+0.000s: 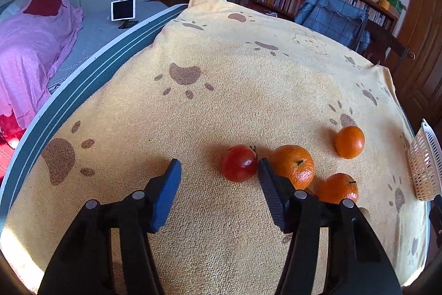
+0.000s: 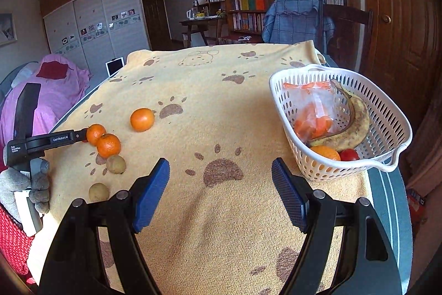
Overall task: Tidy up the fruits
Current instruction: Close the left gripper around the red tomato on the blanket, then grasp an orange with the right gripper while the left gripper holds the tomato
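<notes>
Yellow paw-print towel [image 1: 234,90] covers the table, with a bookshelf [image 2: 279,7] and a draped chair [image 2: 295,18] behind. Low over it, the left hand-held gripper [image 1: 219,166] is spread wide, holding nothing; a red apple [image 1: 239,163] lies between its fingers, touching the right finger's tip. Two mandarins [image 1: 294,166] sit just behind that finger, a third [image 1: 349,142] farther off. The right hand-held gripper [image 2: 221,167] hangs wide open and empty over bare towel. Right of it, a white basket [image 2: 392,112] holds a banana [image 2: 356,123], a bag of orange pieces [image 2: 315,112], an orange and a tomato. Two kiwis [image 2: 116,164] lie near the mandarins.
</notes>
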A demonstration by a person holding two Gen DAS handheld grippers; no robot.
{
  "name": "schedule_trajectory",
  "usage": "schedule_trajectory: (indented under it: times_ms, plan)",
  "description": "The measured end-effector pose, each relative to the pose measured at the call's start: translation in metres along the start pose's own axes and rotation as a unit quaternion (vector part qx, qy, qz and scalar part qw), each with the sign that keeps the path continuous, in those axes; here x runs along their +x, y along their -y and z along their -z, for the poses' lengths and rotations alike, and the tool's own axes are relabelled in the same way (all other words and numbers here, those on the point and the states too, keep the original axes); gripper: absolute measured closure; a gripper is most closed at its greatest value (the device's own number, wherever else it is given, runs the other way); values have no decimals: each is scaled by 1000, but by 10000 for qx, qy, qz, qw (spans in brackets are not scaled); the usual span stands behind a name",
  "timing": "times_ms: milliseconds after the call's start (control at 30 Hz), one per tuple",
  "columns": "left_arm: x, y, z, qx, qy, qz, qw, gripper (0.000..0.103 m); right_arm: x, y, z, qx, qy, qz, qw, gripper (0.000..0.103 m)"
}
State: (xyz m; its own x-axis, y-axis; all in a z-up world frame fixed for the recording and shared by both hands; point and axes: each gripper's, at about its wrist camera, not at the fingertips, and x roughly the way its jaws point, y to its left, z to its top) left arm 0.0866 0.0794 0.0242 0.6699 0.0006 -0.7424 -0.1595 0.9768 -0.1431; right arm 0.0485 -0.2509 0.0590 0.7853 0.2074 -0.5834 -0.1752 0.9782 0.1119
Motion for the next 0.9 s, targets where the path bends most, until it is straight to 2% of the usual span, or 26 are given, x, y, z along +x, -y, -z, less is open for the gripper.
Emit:
schedule_trajectory:
  times_ms: [67, 133, 233, 433, 600, 700, 900]
  plan:
    - [2, 3, -1, 80, -15, 18, 10000, 52, 2, 0, 1, -14, -33, -10, 10000, 25]
    - [5, 7, -1, 162, -63, 41, 9998, 65, 3, -1, 2, -30, -63, -11, 10000, 25]
    - [8, 11, -2, 258, -66, 118, 9996, 76, 5, -2, 3, -61, -87, 2, 9999, 25]
    - [-2, 7, -2, 123, 181, 333, 9992, 76, 8, -6, 5, -168, -121, 9, 9998, 25]
    - [-13, 3, -3, -4, 482, 175, 9987, 76, 12, -10, 0, -210, -275, -101, 9994, 25]
    - [-17, 2, -4, -82, 617, 31, 9981, 76, 15, -17, -9, -267, -466, -311, 9981, 25]
    - [-20, -2, -3, -150, 724, -35, 9973, 76, 37, -54, -25, -413, -947, -1005, 9896, 25]
